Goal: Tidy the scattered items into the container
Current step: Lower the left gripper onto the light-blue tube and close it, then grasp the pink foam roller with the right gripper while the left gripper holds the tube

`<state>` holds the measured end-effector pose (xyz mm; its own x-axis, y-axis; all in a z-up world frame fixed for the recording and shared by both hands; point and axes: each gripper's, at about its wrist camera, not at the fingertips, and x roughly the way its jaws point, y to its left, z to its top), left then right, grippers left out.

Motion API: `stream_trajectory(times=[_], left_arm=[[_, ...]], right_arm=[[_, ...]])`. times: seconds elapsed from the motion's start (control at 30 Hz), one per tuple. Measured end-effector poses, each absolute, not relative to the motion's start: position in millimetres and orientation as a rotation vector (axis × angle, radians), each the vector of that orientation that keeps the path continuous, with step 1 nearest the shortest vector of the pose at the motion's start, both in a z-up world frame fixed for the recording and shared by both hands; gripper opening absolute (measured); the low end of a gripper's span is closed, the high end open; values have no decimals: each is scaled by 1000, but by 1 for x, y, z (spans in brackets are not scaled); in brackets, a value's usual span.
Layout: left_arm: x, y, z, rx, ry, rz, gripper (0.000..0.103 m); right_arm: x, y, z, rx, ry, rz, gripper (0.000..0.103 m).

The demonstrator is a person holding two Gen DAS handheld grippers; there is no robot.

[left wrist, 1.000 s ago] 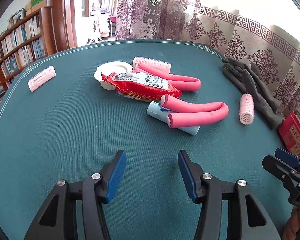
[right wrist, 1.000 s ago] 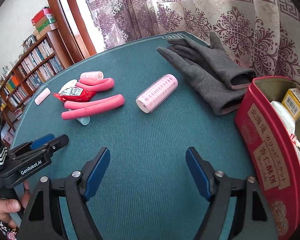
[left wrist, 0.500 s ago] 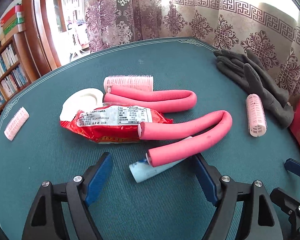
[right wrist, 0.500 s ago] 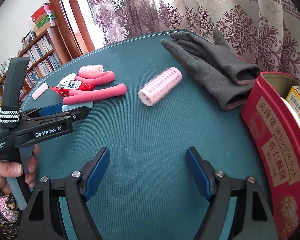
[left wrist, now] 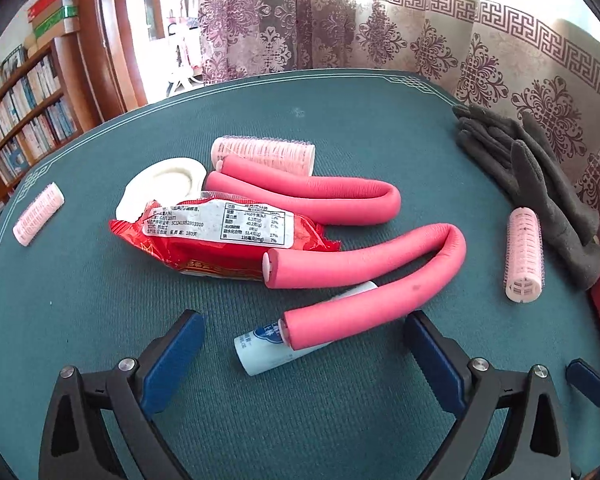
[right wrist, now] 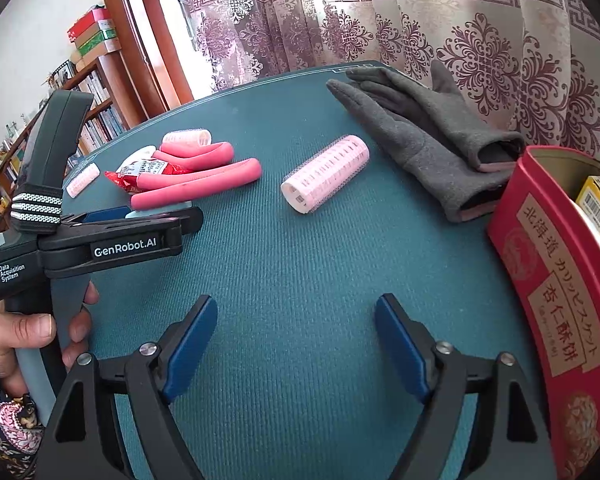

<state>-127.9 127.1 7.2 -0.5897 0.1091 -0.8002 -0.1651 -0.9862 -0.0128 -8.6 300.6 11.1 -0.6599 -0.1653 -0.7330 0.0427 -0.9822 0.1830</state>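
My left gripper is opening its jaws wide on either side of a pale blue tube and the near end of a bent pink foam roller; the pads touch neither. Behind them lie a red snack packet, a second foam roller, a white round pad and a pink hair curler. My right gripper hovers over bare cloth, jaws opening slightly with nothing between them. The red tin stands at the right, with boxes inside.
Grey gloves lie at the back right beside the tin, with a pink curler in front of them. Another small curler lies far left. A hand holds the left gripper's handle. Curtains and bookshelves ring the green table.
The left gripper moved forward up to the pile and its jaws spread wide, so the blue tube and a roller end now lie between its fingers. The right gripper stayed in place.
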Motion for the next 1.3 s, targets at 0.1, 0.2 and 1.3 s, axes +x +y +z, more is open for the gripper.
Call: stream_trajectory(times=[0.1, 0.2, 1.3], left_arm=[[-130, 130, 6, -1347, 57, 2730, 102], [-130, 129, 6, -1333, 51, 2734, 99], [-11, 26, 15, -1264, -125, 2771, 70]], right_arm=[[-9, 302, 12, 1230, -243, -2748, 84], [-8, 304, 13, 1222, -256, -2746, 84], [-40, 274, 20, 1338, -372, -2623, 85]])
